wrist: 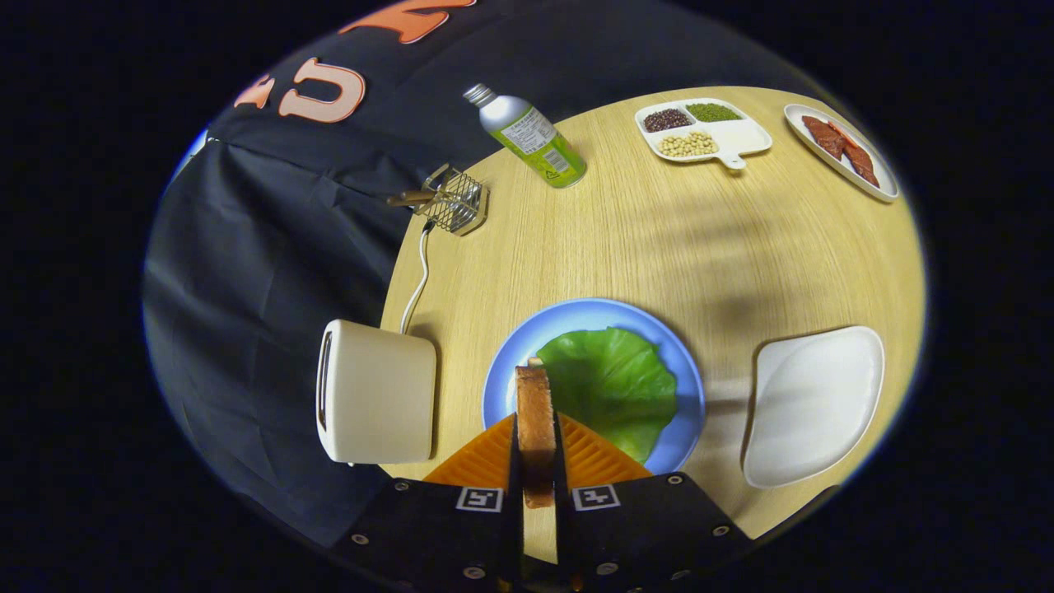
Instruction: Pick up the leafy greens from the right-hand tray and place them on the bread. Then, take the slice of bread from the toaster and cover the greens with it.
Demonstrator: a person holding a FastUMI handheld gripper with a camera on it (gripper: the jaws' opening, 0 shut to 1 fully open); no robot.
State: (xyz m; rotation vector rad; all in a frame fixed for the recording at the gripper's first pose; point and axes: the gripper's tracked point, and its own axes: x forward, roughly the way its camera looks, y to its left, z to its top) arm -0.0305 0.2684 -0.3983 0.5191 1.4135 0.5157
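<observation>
My gripper (537,449) is shut on a slice of toasted bread (534,420), which stands edge-on between the two orange fingers (482,461). Just ahead and slightly right lies the blue plate (593,317) on the wooden table. A big green leaf (613,387) is spread over the plate and hides most of the bread beneath it; a small corner peeks out at the leaf's left edge. The cream toaster (379,391) stands left of the plate at the table's edge. To the right of the plate sits the white tray (815,403), with nothing in it.
At the far side stand a tilted-looking green-labelled bottle (527,136), a small wire rack (453,202), a divided white dish of beans (700,132) and a white plate with red meat slices (840,148). The toaster's white cord (420,280) runs back along the table's left edge.
</observation>
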